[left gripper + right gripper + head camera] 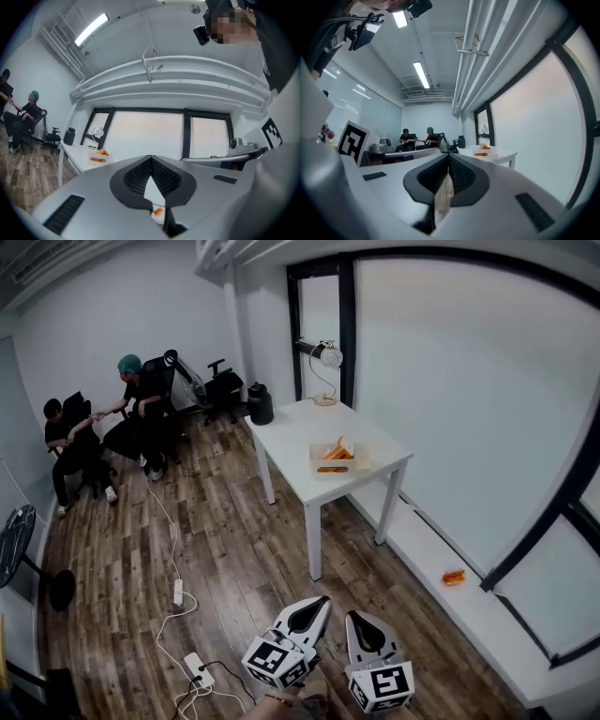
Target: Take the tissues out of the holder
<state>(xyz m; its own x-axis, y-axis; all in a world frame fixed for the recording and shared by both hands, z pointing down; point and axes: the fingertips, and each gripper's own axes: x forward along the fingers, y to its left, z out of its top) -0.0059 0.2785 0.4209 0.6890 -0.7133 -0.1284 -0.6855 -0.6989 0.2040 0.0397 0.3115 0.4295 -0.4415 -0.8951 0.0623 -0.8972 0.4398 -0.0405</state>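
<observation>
The left claw [322, 600] and right claw [354, 617] are held low, level and side by side, both closed and empty. Well ahead, the holder [333, 463] with orange tissues [336, 452] sits on the white surface [291, 432].

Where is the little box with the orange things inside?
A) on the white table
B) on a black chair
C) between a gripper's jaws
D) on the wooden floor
A: the holder with the orange things stands on top of the white table by the window.
</observation>
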